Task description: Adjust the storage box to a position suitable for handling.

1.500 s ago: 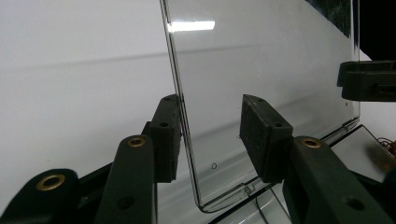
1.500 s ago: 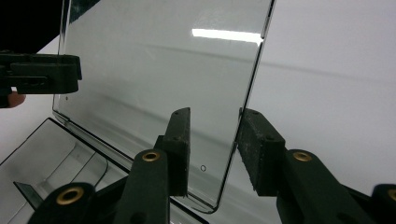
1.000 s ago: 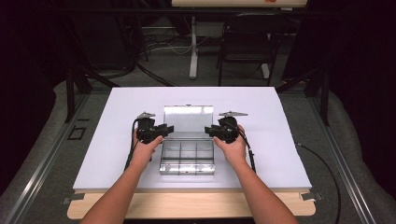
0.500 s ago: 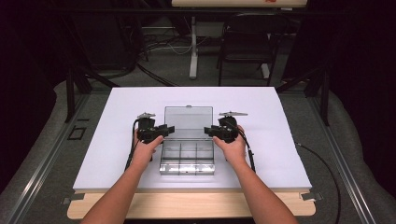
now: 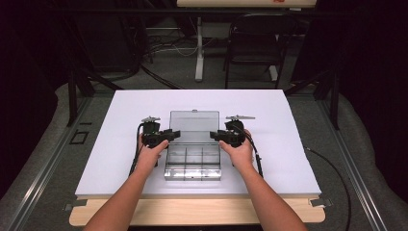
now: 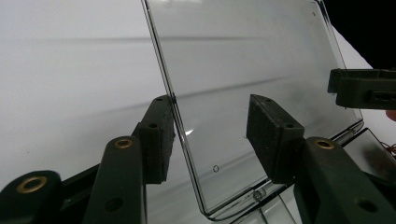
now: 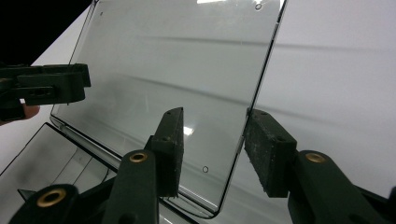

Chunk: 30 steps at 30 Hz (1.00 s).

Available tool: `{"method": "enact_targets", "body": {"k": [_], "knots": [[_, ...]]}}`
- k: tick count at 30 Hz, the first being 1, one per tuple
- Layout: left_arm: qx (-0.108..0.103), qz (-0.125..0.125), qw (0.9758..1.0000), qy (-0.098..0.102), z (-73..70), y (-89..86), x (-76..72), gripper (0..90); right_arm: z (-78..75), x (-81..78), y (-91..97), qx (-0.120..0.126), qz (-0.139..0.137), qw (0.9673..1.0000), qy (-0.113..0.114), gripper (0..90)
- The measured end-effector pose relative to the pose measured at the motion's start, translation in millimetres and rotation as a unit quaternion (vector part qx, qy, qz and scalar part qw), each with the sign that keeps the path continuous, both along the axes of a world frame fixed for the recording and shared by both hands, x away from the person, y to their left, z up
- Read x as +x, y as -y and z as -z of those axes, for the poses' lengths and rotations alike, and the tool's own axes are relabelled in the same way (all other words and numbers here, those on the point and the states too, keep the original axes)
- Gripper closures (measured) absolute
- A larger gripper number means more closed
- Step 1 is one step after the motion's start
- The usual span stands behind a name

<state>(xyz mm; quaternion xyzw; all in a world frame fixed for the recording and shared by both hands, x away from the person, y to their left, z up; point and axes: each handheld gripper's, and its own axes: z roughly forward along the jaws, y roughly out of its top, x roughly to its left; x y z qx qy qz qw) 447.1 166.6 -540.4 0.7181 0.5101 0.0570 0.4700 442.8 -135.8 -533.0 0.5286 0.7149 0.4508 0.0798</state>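
The clear box (image 5: 193, 163) sits on the white surface (image 5: 120, 159), its lid (image 5: 194, 126) swung up. My left tool (image 5: 172, 135) and right tool (image 5: 214, 136) have just been opening, lid edges between loose jaws. I should pull away slowly.

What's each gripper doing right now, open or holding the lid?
Left gripper: jaws just been opening, lid edge between them, one pad still at it, not clamped.
Right gripper: jaws just been opening, lid edge between them, not clamped.
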Motion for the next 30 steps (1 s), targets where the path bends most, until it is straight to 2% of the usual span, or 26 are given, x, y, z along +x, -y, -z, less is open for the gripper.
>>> {"method": "enact_targets", "body": {"k": [30], "knots": [[-0.019, -0.006, 0.9995, -0.024, 5.8, -1.3, 2.6, 50.3, 3.7, 2.8, 0.9, 0.015, 0.01, 0.9994, -0.028, 56.3]]}}
